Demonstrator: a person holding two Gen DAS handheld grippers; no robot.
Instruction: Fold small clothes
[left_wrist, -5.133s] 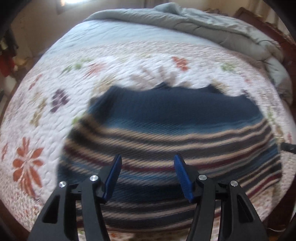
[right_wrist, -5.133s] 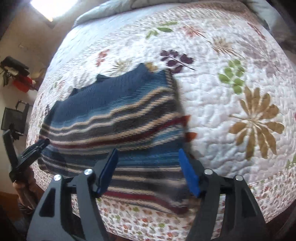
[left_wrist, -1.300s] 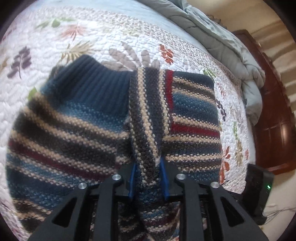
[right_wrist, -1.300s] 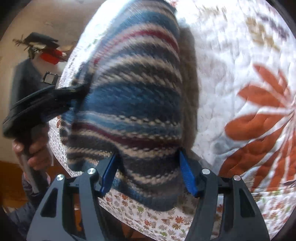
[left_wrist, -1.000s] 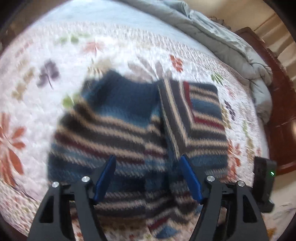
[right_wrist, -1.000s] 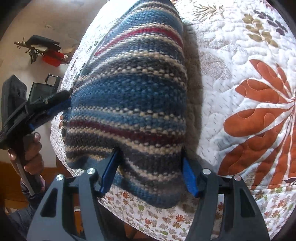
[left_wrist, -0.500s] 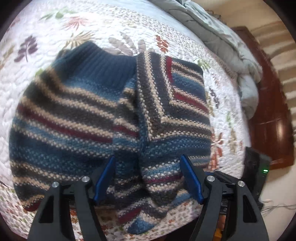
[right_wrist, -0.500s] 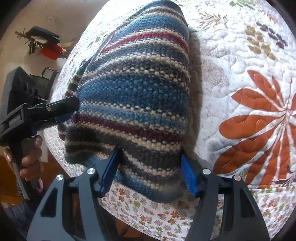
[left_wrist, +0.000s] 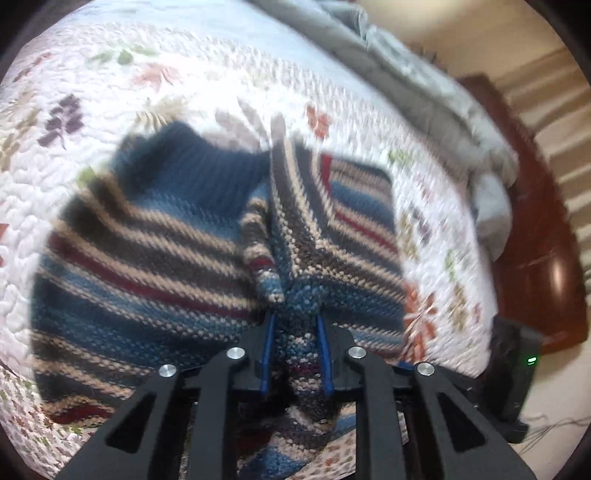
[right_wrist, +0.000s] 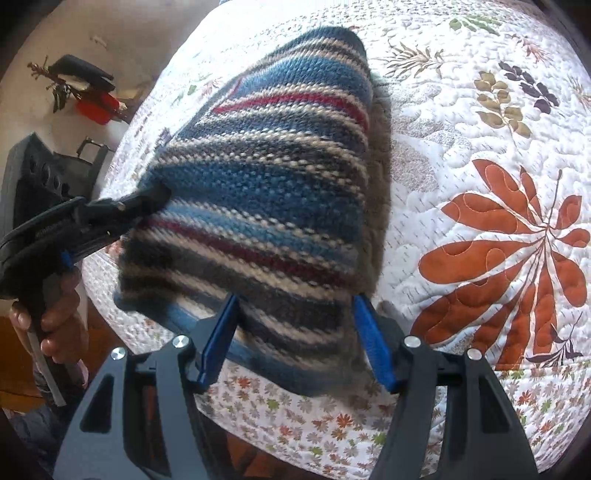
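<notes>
One striped knit sweater (left_wrist: 155, 258) lies on the bed's floral quilt (left_wrist: 207, 66), near the quilt's front edge, with its solid navy collar band away from the left wrist camera and one side folded in over the body, so that stripes cross at an angle there. There are two tools. The left tool (left_wrist: 295, 350) has its blue pads drawn in narrow and is closing on a bunched ridge of the sweater's knit, which stands pinched between them at the lower middle of the garment. The right tool (right_wrist: 295, 336) stands with its jaws set fairly wide, a pad on each side of the folded edge of the sweater (right_wrist: 266, 184); the knit fills the gap between them, though whether the pads actually press it I cannot tell. In the right wrist view the left tool (right_wrist: 144, 199) reaches in from the left to the sweater's far side, gripped by one hand (right_wrist: 55, 321). One grey comforter (left_wrist: 424, 92) is heaped along the far side of the bed, one dark wooden bed frame (left_wrist: 546, 236) runs beyond it, and one black box with a green light (left_wrist: 517, 373) sits off the bed's corner.
</notes>
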